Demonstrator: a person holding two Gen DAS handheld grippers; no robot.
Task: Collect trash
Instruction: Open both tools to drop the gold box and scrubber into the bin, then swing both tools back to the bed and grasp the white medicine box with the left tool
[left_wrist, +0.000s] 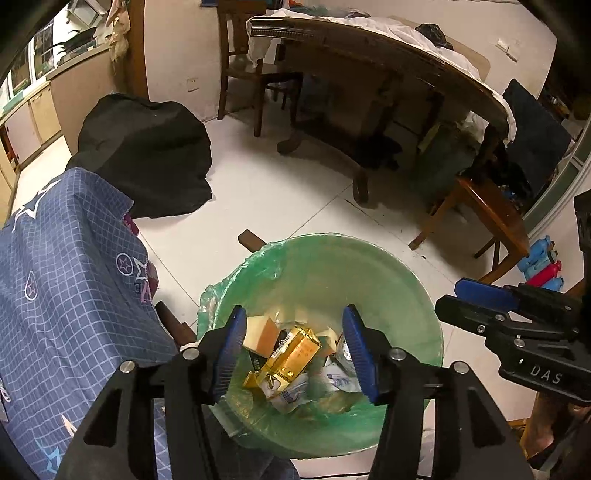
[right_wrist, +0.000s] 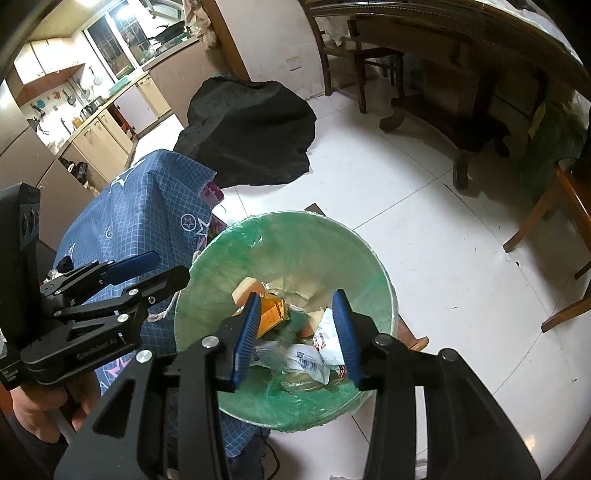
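Both grippers, left (left_wrist: 293, 347) and right (right_wrist: 300, 332), gape empty over the bin (left_wrist: 406, 280); its base is hidden under trash (left_wrist: 291, 358). Only the right view shows the kitchen (right_wrist: 85, 92).

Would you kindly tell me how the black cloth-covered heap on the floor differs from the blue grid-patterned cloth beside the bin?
The black cloth-covered heap is plain and dark; the blue grid-patterned cloth carries white grid lines and star prints. The black heap sits farther off, near the wall and apart from the green-lined trash bin, while the blue cloth lies right beside the bin's rim. Both are fabric draped over something hidden underneath.
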